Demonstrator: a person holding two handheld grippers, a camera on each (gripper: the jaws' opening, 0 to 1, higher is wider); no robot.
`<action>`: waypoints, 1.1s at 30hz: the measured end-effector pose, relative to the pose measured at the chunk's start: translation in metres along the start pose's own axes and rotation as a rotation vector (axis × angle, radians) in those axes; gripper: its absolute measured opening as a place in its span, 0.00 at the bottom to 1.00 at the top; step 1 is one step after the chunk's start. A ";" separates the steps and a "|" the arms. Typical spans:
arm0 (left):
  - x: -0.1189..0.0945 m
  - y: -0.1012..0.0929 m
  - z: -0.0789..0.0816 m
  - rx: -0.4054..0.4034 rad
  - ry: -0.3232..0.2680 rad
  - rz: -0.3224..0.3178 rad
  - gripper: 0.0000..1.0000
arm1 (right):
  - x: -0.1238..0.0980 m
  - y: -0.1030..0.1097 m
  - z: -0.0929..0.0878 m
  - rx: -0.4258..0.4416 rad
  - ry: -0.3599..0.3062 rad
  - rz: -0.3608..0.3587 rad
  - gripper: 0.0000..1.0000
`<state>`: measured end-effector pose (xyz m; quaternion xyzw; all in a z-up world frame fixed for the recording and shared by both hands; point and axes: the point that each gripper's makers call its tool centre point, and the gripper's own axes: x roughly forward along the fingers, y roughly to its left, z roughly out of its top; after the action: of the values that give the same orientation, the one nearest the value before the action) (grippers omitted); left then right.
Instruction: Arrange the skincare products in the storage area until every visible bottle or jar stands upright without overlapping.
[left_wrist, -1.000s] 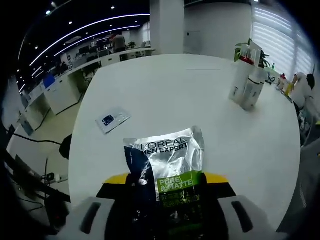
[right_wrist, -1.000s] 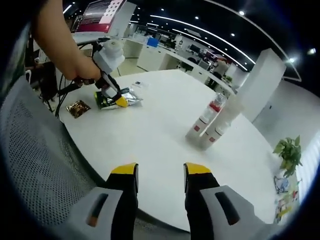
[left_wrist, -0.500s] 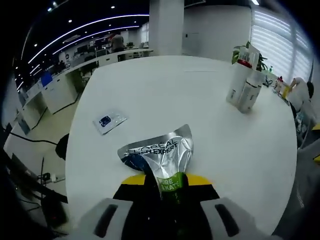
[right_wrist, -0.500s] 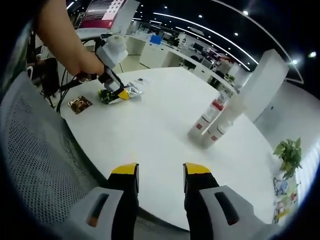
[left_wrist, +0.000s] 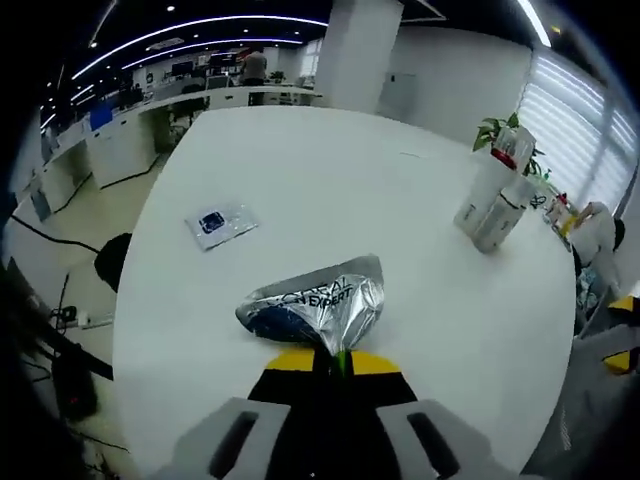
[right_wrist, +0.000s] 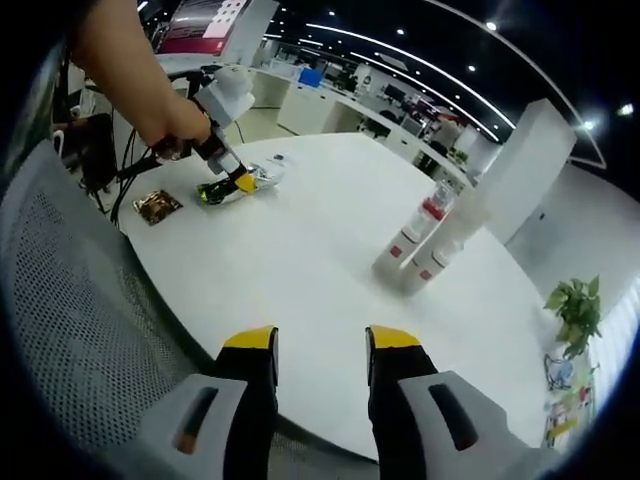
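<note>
A silver L'Oreal sachet (left_wrist: 318, 303) lies on the white table (left_wrist: 330, 180), its green end pinched between the yellow tips of my left gripper (left_wrist: 338, 362), which is shut on it. In the right gripper view a hand holds that left gripper (right_wrist: 240, 182) over the sachet (right_wrist: 222, 190) at the table's far left. Two white bottles (left_wrist: 489, 204) stand close together at the right, one red-capped; the right gripper view has these bottles (right_wrist: 419, 246) mid-table. My right gripper (right_wrist: 320, 342) hovers open over the near table edge, holding nothing.
A small blue-and-clear sachet (left_wrist: 219, 222) lies left of the silver one. A brown sachet (right_wrist: 157, 208) sits near the table edge. A grey mesh chair back (right_wrist: 70, 330) stands at the left. A potted plant (right_wrist: 571, 303) is far right.
My left gripper's jaws have closed from wide apart onto the sachet's green end, folding it. In the right gripper view the hand and left gripper drifted slightly farther away. The right gripper stayed put.
</note>
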<state>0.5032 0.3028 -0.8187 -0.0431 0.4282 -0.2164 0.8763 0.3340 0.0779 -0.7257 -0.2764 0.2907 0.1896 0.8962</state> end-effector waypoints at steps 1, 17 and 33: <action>0.000 -0.001 0.001 0.003 0.000 -0.005 0.05 | 0.000 0.000 0.000 0.000 0.000 -0.001 0.32; -0.019 -0.030 0.041 -0.067 -0.124 -0.117 0.02 | 0.001 0.000 0.004 0.046 -0.022 0.006 0.33; -0.083 -0.117 0.077 -0.084 -0.292 -0.387 0.03 | -0.012 -0.008 0.027 0.142 -0.146 0.002 0.39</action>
<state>0.4775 0.2235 -0.6790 -0.1914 0.2893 -0.3538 0.8686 0.3402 0.0864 -0.6972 -0.1972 0.2377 0.1889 0.9322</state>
